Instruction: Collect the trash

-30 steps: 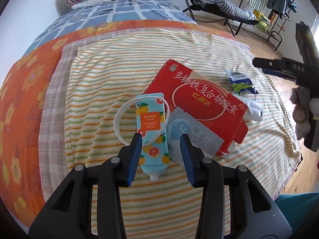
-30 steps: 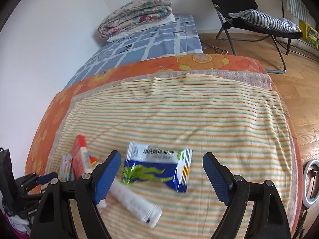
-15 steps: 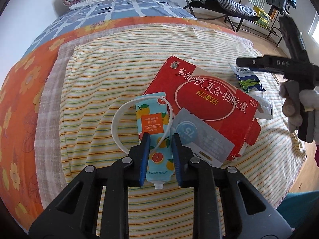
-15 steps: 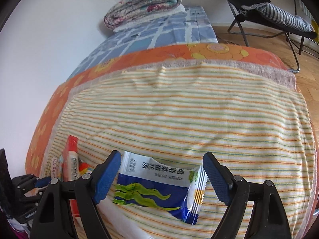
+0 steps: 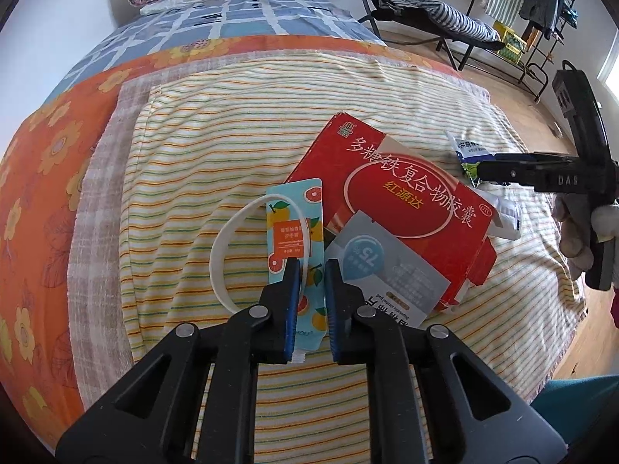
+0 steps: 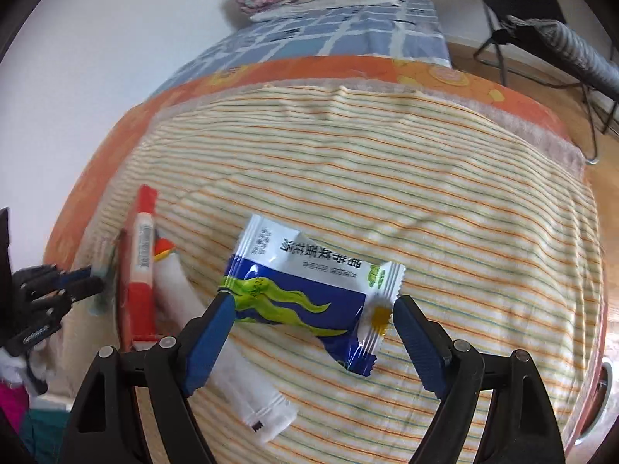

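Striped blanket (image 5: 201,147); tube (image 5: 296,232) between left gripper (image 5: 311,270).

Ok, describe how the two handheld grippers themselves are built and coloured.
Both match: the left gripper and right gripper have black plastic frames with triangular cutouts, silver pivot screws and blue ribbed pads on the fingers. Seen from the left wrist camera, the right one's side carries raised "DAS" lettering.

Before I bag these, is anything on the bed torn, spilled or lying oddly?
Nothing spilled. The red box is crushed flat, its end flap torn open at the right. A white ring lies looped over the fruit-print tube, so it may lift along with it. The blue-and-white wrapper is crumpled but intact.
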Motion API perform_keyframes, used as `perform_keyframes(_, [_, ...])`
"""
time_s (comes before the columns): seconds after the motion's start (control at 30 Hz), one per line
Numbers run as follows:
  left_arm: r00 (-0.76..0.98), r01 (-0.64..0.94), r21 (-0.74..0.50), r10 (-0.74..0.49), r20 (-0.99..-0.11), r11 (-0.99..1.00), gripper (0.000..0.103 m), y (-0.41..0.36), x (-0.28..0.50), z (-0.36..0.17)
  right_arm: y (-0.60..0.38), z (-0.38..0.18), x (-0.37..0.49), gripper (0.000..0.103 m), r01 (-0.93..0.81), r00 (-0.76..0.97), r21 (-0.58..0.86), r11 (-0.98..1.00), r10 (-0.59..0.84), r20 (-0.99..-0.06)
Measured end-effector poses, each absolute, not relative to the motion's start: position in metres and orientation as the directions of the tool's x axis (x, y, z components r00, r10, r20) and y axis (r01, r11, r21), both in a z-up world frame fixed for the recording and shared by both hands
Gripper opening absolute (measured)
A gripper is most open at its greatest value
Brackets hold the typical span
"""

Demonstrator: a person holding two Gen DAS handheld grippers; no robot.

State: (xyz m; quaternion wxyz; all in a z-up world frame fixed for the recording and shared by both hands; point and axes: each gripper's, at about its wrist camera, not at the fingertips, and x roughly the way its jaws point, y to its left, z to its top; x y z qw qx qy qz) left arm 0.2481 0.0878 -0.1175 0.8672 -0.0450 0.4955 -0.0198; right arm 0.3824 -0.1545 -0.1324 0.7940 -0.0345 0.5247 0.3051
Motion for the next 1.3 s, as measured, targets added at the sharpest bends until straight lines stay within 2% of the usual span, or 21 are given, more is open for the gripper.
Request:
perform_keyframes(0.13, [0.508,-0.010,-0.096,-0.078,-0.858,0.995,0.011,0.088,0.247,-0.118,-0.151,-0.139,0.392,0.100,-0.400,0.219,0.367,0.840,0.476,-0.852])
perform_keyframes(0.3, [0.510,-0.010,-0.100,-0.081,-0.856,0.995,0.011,0.088,0.247,-0.118,-0.132,-0.142,0.394,0.102,-0.431,0.255,0.236,0.871,0.369,-0.894])
perform_keyframes(0.43, [0.510,-0.008,-0.101,-0.082,-0.856,0.995,0.011,0.088,0.247,-0.118,-0.125,-0.148,0.395,0.103,-0.409,0.293,0.191,0.893,0.326,-0.899])
perform_keyframes(0.5, [0.512,-0.010,-0.105,-0.085,-0.855,0.994,0.010,0.088,0.247,-0.118,-0.124,-0.147,0.395,0.099,-0.405,0.304,0.173,0.898,0.311,-0.901])
perform_keyframes(0.6, [0.516,-0.013,-0.112,-0.089,-0.852,0.994,0.008,0.090,0.245,-0.115,-0.127,-0.145,0.396,0.088,-0.407,0.320,0.158,0.900,0.302,-0.898])
perform_keyframes(0.73, [0.523,-0.023,-0.121,-0.091,-0.847,0.992,0.006,0.095,0.242,-0.111,-0.145,-0.137,0.396,0.081,-0.381,0.321,0.230,0.896,0.361,-0.876])
perform_keyframes(1.07, [0.506,-0.005,-0.195,-0.165,-0.847,0.981,0.005,0.097,0.236,-0.109,-0.159,-0.112,0.384,0.080,-0.392,0.371,0.245,0.887,0.396,-0.840])
perform_keyframes(1.3, [0.536,0.000,-0.100,-0.085,-0.840,0.995,0.005,0.088,0.233,-0.107,-0.157,-0.111,0.375,0.080,-0.421,0.365,0.217,0.881,0.383,-0.849])
